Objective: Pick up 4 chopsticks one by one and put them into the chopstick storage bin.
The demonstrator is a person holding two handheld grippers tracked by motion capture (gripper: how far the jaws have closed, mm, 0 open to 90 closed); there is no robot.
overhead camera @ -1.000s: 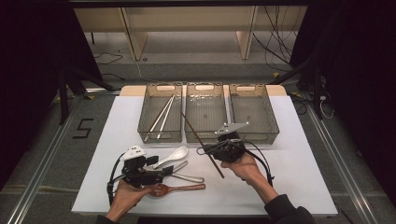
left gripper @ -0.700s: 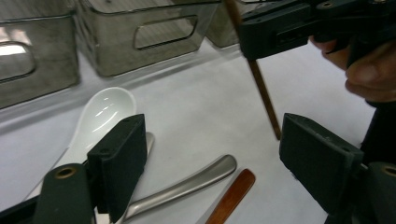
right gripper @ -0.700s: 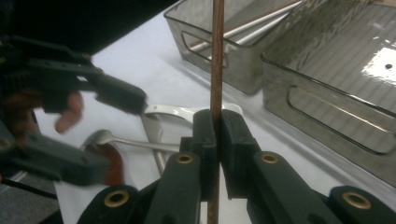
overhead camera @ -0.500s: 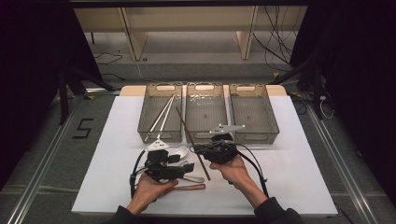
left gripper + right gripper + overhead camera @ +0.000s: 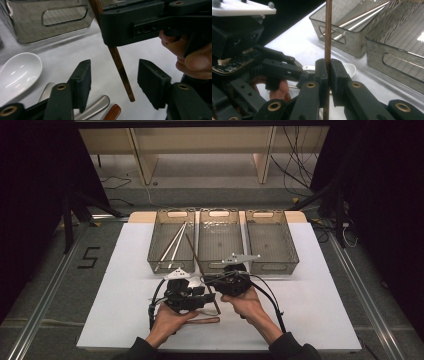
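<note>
My right gripper (image 5: 328,72) is shut on a dark brown wooden chopstick (image 5: 328,30) and holds it tilted above the table. In the high view the chopstick (image 5: 196,256) slants from over the left tray down to the right gripper (image 5: 208,283). My left gripper (image 5: 116,72) is open. Its two jaws stand on either side of the chopstick's lower end (image 5: 122,75) without touching it. In the high view the left gripper (image 5: 210,301) sits close in front of the right one, both near the table's middle.
Three clear trays stand side by side at the back: left (image 5: 155,235) with pale chopsticks (image 5: 172,242), middle (image 5: 220,212), right (image 5: 292,250). Under the grippers lie a white spoon (image 5: 17,72), metal handles (image 5: 92,107) and a red-brown handle (image 5: 202,320).
My left gripper has moved right, from the table's left front to the right gripper, and its open jaws now flank the chopstick's lower end. The right gripper shifted slightly left, still holding the chopstick.
</note>
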